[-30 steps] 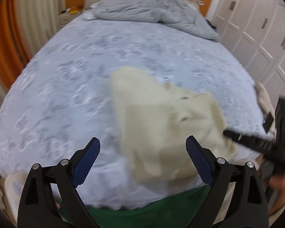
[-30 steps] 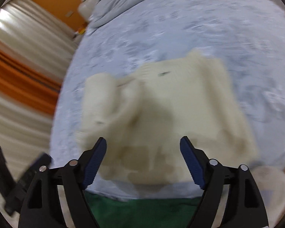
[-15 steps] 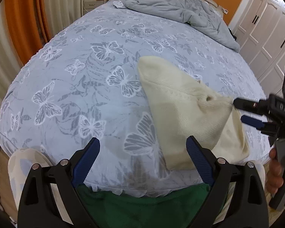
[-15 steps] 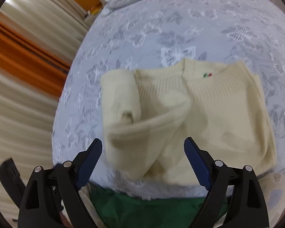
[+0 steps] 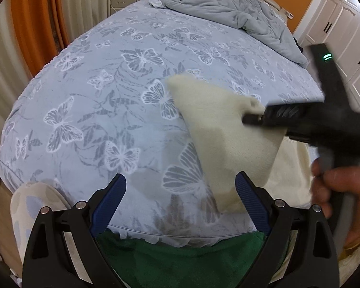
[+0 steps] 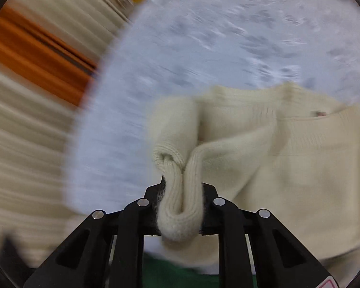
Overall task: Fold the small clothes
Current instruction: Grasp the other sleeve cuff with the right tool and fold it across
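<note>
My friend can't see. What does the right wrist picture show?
The right gripper has its jaws pinched shut on the ribbed cuff of a cream sweater. The sweater lies on a pale blue bed, with curtains blurred at the left.

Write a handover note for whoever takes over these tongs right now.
Right tongs: have just been closing, now shut on the ribbed cuff of the cream sweater.
Left tongs: open, empty, over the bed edge.
Sweater lies at the near edge of the bed, neckline away from you, sleeve lifted.
Done: sleeve gripped.
Left: lay the sleeve across the body, fold the other side, then fold in half.
</note>
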A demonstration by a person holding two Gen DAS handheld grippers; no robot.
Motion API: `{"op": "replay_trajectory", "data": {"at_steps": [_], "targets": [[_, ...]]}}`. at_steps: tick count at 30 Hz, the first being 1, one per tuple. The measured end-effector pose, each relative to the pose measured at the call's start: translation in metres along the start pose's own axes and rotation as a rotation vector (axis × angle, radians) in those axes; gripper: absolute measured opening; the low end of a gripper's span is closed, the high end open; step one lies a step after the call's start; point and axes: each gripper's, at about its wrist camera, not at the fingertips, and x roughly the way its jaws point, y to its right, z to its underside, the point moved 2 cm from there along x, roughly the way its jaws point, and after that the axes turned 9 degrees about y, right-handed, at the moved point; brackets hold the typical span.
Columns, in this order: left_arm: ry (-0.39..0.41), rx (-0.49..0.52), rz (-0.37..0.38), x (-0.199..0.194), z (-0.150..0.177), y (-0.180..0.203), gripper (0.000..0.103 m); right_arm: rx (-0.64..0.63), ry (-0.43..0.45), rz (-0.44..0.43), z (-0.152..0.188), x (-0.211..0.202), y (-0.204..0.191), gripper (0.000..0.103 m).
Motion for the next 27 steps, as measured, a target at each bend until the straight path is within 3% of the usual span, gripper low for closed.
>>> {"op": "replay_trajectory", "data": {"at_steps": [3, 6, 8, 11, 13, 17, 19, 21, 22, 23, 25, 26, 27], "targets": [[0.017, -0.012, 0.007, -0.005, -0.004, -0.003, 0.09, 0.073, 0.185, -0.083, -0.007, -0.079, 0.031, 0.016], [0.018, -0.009, 0.044, -0.002, -0.004, 0.003, 0.091, 0.177, 0.271, 0.012, 0.005, -0.14, 0.113, 0.016], [-0.01, 0.014, 0.077, 0.009, 0.001, 0.017, 0.092, 0.22, 0.182, 0.185, 0.028, -0.134, 0.187, 0.018], [-0.099, 0.051, 0.152, 0.032, 0.012, 0.051, 0.092, 0.374, 0.079, 0.27, 0.061, -0.116, 0.252, 0.018], [-0.133, 0.091, 0.193, 0.04, 0.019, 0.075, 0.092, 0.439, 0.13, 0.195, 0.07, -0.122, 0.264, 0.018], [-0.172, 0.255, 0.252, 0.051, 0.038, 0.128, 0.093, 0.437, 0.139, 0.153, 0.065, -0.123, 0.258, 0.018], [-0.19, 0.338, 0.274, 0.057, 0.05, 0.148, 0.093, 0.457, 0.171, 0.091, 0.055, -0.131, 0.254, 0.018], [-0.178, 0.441, 0.251, 0.066, 0.063, 0.166, 0.093, 0.474, 0.22, 0.003, 0.041, -0.147, 0.247, 0.017], [-0.167, 0.48, 0.235, 0.072, 0.068, 0.172, 0.091, 0.474, 0.236, -0.02, 0.036, -0.154, 0.244, 0.017], [-0.167, 0.5, 0.233, 0.077, 0.071, 0.176, 0.065, 0.469, 0.256, -0.044, 0.032, -0.163, 0.237, 0.017], [-0.212, 0.52, 0.243, 0.087, 0.071, 0.182, 0.03, 0.419, 0.308, -0.051, 0.027, -0.186, 0.228, 0.016], [-0.218, 0.503, 0.226, 0.091, 0.068, 0.182, 0.03, 0.395, 0.318, -0.012, 0.027, -0.189, 0.227, 0.016], [-0.226, 0.472, 0.227, 0.094, 0.065, 0.181, 0.03, 0.369, 0.291, 0.095, 0.036, -0.183, 0.237, 0.016]]}}
